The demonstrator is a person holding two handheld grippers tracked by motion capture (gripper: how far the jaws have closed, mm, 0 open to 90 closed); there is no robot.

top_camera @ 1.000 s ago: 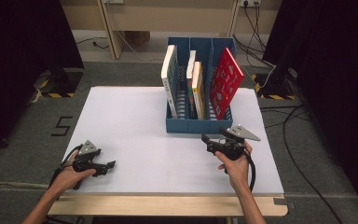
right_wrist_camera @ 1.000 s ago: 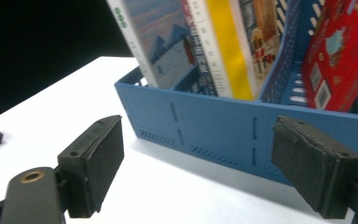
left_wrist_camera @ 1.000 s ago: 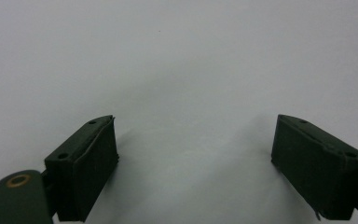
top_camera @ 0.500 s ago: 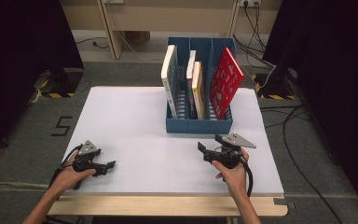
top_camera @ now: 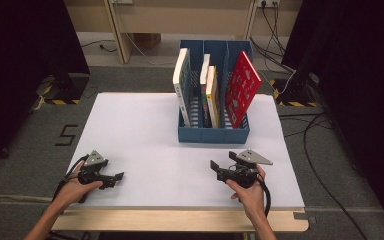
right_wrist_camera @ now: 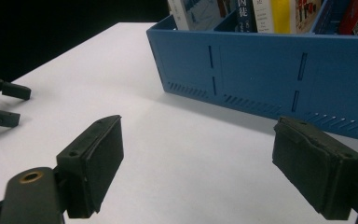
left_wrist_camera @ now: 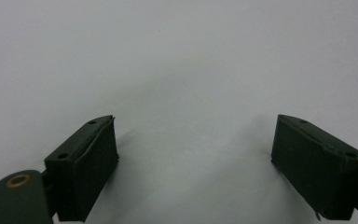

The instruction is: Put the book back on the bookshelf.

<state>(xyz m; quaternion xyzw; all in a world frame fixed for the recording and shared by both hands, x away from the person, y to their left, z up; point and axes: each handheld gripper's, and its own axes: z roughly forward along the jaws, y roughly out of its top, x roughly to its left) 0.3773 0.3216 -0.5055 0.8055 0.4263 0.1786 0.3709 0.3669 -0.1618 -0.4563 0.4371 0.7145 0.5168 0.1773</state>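
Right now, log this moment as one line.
left gripper: open, empty | right gripper: open, empty | blue book rack: four books upright | table: white

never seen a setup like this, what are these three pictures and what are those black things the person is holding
No robot here: a person sits at a white table and holds a hand-operated pair of tongs in each hand. The high view looks down from above the person; the left tongs show at the bottom left and the right tongs at the bottom right. The other two pictures come from small cameras riding on the tongs, each looking out along its own two black jaws.

In the left gripper view the jaws stand wide apart over bare table. In the right gripper view the jaws are also wide apart and point towards a blue rack, with the left tongs farther off at the left edge.

The rack stands on the table and holds several upright books, among them a red book that leans. Neither pair of tongs holds anything.
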